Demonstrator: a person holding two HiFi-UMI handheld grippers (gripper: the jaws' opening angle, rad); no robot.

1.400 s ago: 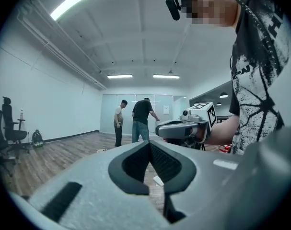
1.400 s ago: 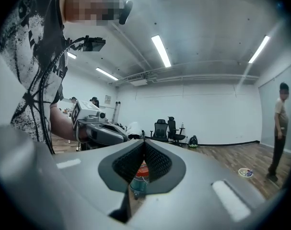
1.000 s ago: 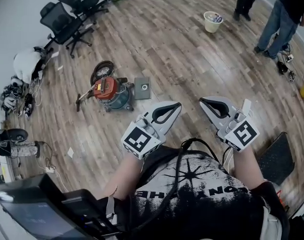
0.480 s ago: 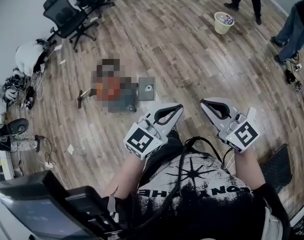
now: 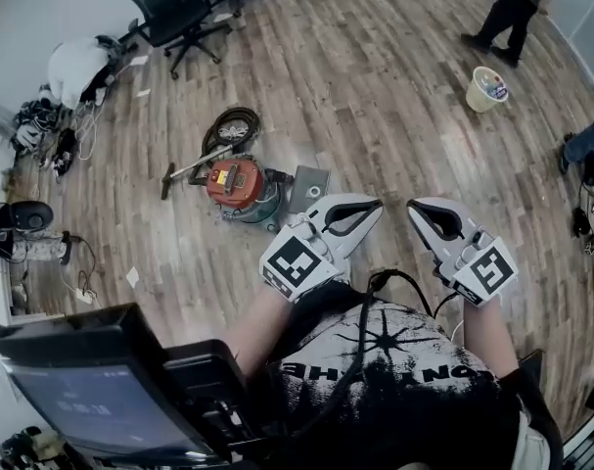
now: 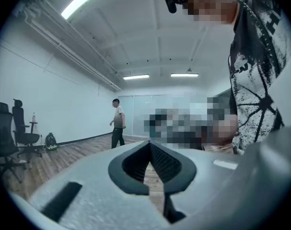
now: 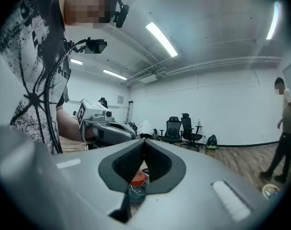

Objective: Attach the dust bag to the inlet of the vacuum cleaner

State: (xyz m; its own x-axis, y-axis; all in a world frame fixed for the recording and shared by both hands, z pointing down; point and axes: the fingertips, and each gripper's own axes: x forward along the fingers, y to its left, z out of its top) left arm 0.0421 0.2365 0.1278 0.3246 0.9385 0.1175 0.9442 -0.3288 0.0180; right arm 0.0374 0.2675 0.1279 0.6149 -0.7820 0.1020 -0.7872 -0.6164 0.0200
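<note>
The vacuum cleaner [image 5: 240,186], with a red top on a dark green tub, stands on the wood floor, its black hose [image 5: 233,125] coiled behind it. A flat grey dust bag [image 5: 308,186] with a round hole lies just right of it. My left gripper [image 5: 377,204] and right gripper [image 5: 414,207] are held out side by side at chest height. Both are shut and empty, well short of the vacuum. In the right gripper view the vacuum cleaner [image 7: 137,180] shows through the gap below the closed right gripper [image 7: 144,141]. The left gripper [image 6: 149,143] faces a far wall.
Black office chairs [image 5: 174,8] stand at the back left, with a white bundle [image 5: 76,67] and cables [image 5: 42,135] by the wall. A cream bucket [image 5: 487,88] and a standing person [image 5: 517,8] are at the back right. A dark monitor [image 5: 91,395] sits at lower left.
The view has swung and come forward: the vacuum and dust bag now lie nearer the grippers, the bucket further right. Both grippers stay shut and held out front.
</note>
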